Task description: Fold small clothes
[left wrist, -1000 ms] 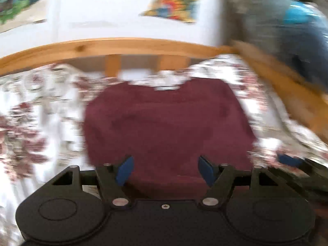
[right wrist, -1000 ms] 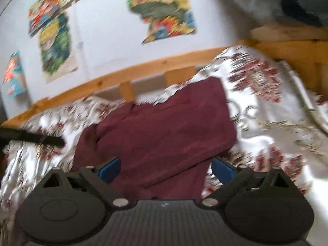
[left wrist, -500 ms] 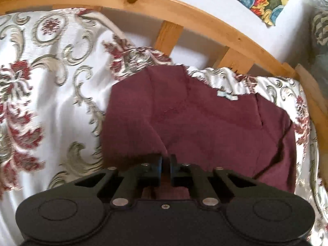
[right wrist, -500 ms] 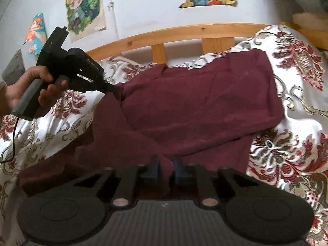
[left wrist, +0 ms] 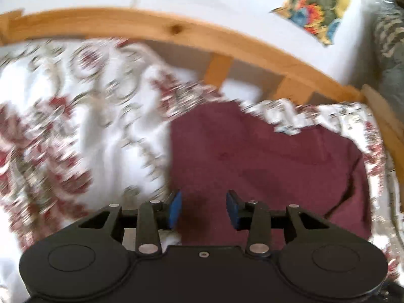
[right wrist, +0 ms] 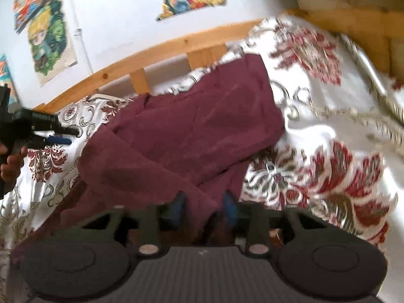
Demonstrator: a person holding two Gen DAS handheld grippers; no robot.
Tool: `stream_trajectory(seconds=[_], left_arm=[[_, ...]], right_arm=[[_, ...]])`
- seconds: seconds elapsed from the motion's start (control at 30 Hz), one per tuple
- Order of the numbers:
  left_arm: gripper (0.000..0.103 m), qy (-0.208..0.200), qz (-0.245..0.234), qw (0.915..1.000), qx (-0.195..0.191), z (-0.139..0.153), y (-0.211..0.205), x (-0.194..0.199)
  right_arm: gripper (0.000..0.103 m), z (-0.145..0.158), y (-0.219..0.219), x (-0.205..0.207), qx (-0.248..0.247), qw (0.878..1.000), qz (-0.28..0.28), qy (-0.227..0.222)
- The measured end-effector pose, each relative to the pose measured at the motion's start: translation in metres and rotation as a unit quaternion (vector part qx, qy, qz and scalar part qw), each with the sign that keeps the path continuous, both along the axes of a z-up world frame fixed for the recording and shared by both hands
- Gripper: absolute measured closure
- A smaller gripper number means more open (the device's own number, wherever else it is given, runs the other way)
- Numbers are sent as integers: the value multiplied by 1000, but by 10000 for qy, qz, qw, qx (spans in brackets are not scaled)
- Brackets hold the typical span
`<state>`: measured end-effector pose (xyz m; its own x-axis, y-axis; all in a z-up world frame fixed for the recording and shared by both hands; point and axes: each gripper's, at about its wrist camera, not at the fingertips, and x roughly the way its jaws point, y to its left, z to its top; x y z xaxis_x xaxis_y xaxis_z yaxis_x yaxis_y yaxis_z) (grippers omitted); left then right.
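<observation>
The maroon garment (left wrist: 265, 166) is spread on the bed's floral cover (left wrist: 75, 136), directly ahead of both tools and close to the wooden bed rail (left wrist: 176, 29).

The left tool (left wrist: 204, 208) is seen with its jaws parted. They have just been opening, and only flat cloth lies below the gap, with nothing pinched. Its left pad sits right at the garment's side edge, where the cover begins.

The right tool (right wrist: 204, 205) is likewise parted after just opening. A raised fold of the garment (right wrist: 186, 136) stands between its pads, and blur hides whether the cloth is still touched.

Several risks can be judged from here:
- The folded-over flap ahead of the right tool is loosely laid and may spring back or slide once released, so the fold would be lost.
- If the right tool is drawn away while cloth clings to a pad, the layer could be dragged out of line.
- At the left tool, a fresh pinch so near the edge could catch the slippery cover together with the garment, and both would be lifted.
- The crease seen to the right of the left tool may be pressed in if folding goes on without smoothing.
</observation>
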<state>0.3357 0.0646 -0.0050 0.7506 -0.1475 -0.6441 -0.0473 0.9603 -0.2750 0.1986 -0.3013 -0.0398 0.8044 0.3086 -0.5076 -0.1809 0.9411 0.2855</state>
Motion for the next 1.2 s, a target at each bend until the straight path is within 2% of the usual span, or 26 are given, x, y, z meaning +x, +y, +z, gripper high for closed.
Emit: stream_trajectory(seconds=[0.03,0.07,0.1,0.13,0.3,0.4,0.5,0.57,0.73,0.9,0.93,1.03,1.07,1.1,1.13,1.2], left_arm=[[65,143,109,9998,-63,-8,9,-1],[68,261,201,9993,-178,-15,15,-1],[75,368,302,9981,-385,-23,23,-1],[78,438,398,9964,-602,-30,29,-1],[78,521,600,9863,-1446,-49,43,5],[78,418,583,9755,-2078,-53,46,6],[102,464,657,9723,-2196,-54,44,12],[102,435,837,9683,-2314,-55,45,9],[102,84,1407,9460,-2918,-56,66,-11],[102,-105,1859,9314,-3128,-59,87,-23],[102,-75,1943,9314,-3076,-61,91,-22],[101,24,1986,9486,-2464,-57,89,-18],[95,14,1973,9537,-2271,-55,87,-18],[82,3,1957,9576,-2116,-52,85,-18],[76,-23,1916,9613,-1979,-49,83,-20],[74,-30,1770,9678,-1790,-45,78,-19]], right_arm=[[44,1,1,-2,-39,10000,5,-61],[43,2,2,-3,-57,9999,14,-96],[42,2,2,-4,-43,9999,40,-111],[41,1,4,-4,-10,9999,65,-101],[40,-3,6,-3,11,9999,97,-27],[38,-3,7,-1,7,10000,100,-3],[38,-4,8,-1,-24,9999,121,0],[38,-5,9,0,-20,9999,146,5],[38,-5,8,0,1,9999,172,5],[38,-5,7,1,42,9998,200,3],[38,-5,7,1,29,9998,218,8],[38,-6,10,1,-9,9996,270,21],[38,-7,11,0,-29,9996,283,17],[38,-6,11,0,-46,9996,293,8],[37,-6,12,0,-66,9995,304,-4],[37,-5,12,-1,-78,9995,322,-20]])
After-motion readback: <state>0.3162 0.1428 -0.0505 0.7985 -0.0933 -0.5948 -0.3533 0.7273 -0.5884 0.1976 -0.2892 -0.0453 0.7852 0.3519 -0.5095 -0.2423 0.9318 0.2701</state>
